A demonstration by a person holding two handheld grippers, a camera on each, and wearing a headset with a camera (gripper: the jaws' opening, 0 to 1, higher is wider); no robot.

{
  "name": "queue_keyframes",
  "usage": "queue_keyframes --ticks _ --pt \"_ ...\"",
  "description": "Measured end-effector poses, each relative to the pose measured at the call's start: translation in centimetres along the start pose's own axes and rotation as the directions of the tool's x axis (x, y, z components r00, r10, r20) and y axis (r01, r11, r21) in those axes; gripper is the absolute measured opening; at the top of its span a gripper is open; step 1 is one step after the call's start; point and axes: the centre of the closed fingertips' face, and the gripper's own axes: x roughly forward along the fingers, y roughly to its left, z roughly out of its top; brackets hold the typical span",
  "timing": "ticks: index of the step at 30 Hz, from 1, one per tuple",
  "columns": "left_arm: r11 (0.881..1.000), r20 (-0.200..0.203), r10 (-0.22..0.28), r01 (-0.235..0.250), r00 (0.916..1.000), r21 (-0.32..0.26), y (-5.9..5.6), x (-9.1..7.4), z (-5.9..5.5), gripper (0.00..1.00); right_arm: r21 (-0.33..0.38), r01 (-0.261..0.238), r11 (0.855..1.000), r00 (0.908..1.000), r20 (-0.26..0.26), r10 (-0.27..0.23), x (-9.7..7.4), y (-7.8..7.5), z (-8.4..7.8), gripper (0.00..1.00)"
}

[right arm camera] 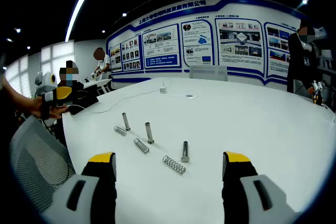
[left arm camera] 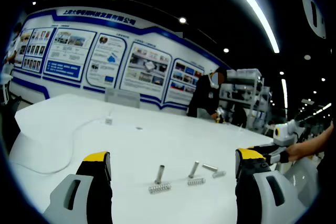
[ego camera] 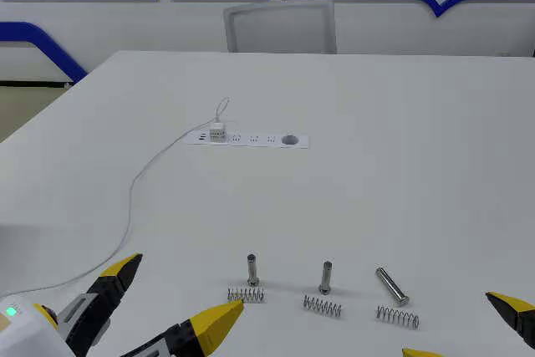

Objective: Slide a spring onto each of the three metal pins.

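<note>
Left tool (ego camera: pixel 173 290) open, empty, at bench (ego camera: pixel 376 190) front. Three pins (ego camera: pixel 325 276) in a row mid-bench, one spring (ego camera: pixel 323 307) lying just in front of each. Right tool (ego camera: pixel 460 328) open, empty. Tip: pinch spring near one end, steady pin w/ other tool, align axes.

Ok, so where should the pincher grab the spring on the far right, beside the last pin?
Grip the far-right spring around its middle coils, coming down from above with the right gripper, jaws across its width. It lies on its side on the table, so both flanks are open, and a middle grip likely leaves the ends free for the pin.
</note>
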Motion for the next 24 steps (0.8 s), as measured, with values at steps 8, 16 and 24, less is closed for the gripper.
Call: queue_keyframes --ticks 8,16,24 --pt "1.000 -0.005 0.011 -0.011 0.9999 0.016 0.24 -0.11 -0.06 1.00 0.020 0.003 1.000 1.0000 0.002 -0.003 0.00 -0.09 -0.01 0.83" --pt "1.000 -0.020 0.014 -0.014 0.9997 0.021 0.28 -0.09 -0.34 1.00 0.060 0.007 0.998 0.9998 0.016 -0.008 -0.11 -0.30 0.12 0.82" --pt "0.999 -0.038 -0.009 0.010 0.9992 0.030 -0.27 0.06 -0.67 1.00 0.071 -0.009 0.997 0.9999 0.015 0.008 0.00 0.13 0.14 0.81"
